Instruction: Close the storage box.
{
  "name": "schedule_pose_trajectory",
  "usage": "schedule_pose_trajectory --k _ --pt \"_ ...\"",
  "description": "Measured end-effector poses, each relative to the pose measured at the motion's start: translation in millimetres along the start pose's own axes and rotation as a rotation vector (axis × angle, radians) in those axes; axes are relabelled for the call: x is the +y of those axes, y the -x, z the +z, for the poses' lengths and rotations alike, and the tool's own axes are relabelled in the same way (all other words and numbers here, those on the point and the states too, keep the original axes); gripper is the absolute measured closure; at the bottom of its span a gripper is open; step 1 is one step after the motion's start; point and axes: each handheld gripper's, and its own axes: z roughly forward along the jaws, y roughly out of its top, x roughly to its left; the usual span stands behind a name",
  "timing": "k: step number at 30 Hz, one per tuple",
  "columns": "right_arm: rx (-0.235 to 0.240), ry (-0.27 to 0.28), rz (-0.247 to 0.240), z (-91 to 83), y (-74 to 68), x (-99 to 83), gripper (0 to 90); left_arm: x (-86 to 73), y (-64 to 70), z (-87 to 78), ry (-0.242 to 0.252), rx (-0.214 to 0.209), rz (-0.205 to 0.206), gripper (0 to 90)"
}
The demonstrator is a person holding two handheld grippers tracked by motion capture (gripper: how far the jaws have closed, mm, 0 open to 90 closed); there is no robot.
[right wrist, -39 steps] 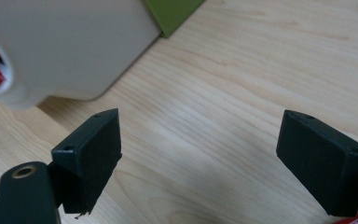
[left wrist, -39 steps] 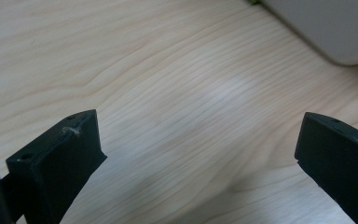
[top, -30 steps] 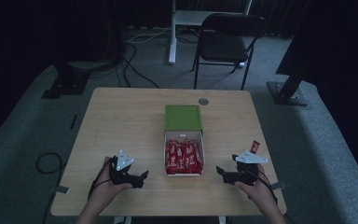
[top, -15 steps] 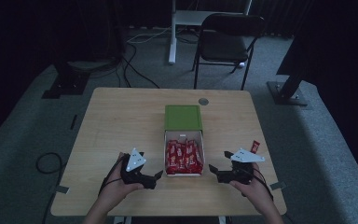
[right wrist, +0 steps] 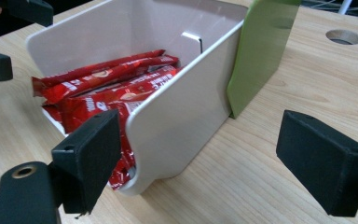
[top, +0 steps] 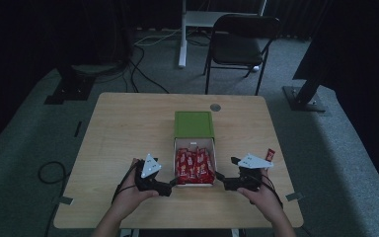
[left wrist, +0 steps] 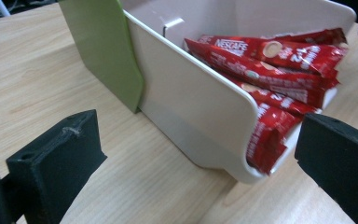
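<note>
The white box (top: 195, 163) with red sachets (top: 194, 165) stands on the table (top: 123, 128), partly pulled out of its green sleeve (top: 193, 124). The left gripper (top: 170, 184) and the right gripper (top: 222, 178) are both open and hold nothing. Each one has a front corner of the box between its jaws, without a grip. One loose sachet (top: 270, 155) lies near the right hand (top: 261, 195).

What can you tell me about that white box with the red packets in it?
The white box looks like smooth, glossy plastic with rounded corners: an open tray slid partly out of a green sleeve that covers its far end. It lies flat on the wooden table, near the front edge. Red Nescafe stick packets lie lengthwise inside and stick out past its low front. An open gripper flanks each front corner, the left gripper and the right gripper; whether they touch it is unclear.
</note>
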Motion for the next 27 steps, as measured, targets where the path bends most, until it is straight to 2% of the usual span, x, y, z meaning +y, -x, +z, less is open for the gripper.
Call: schedule_pose_trajectory --k 9,12,14,27 --pt "0.004 -0.007 0.002 5.0 2.2 -0.4 13.3 2.4 -5.6 9.0 -0.012 0.017 -0.003 1.2" --pt "0.004 -0.008 0.005 6.8 2.7 -0.5 13.1 2.0 -9.7 11.2 -0.007 0.055 0.0 1.2" --pt "0.007 -0.008 0.006 7.5 2.9 -0.5 12.6 2.3 -10.8 11.8 -0.005 0.052 -0.01 1.2" --pt "0.002 -0.013 0.008 11.6 6.9 2.9 12.5 6.8 -15.8 16.3 -0.024 0.048 -0.008 1.2"
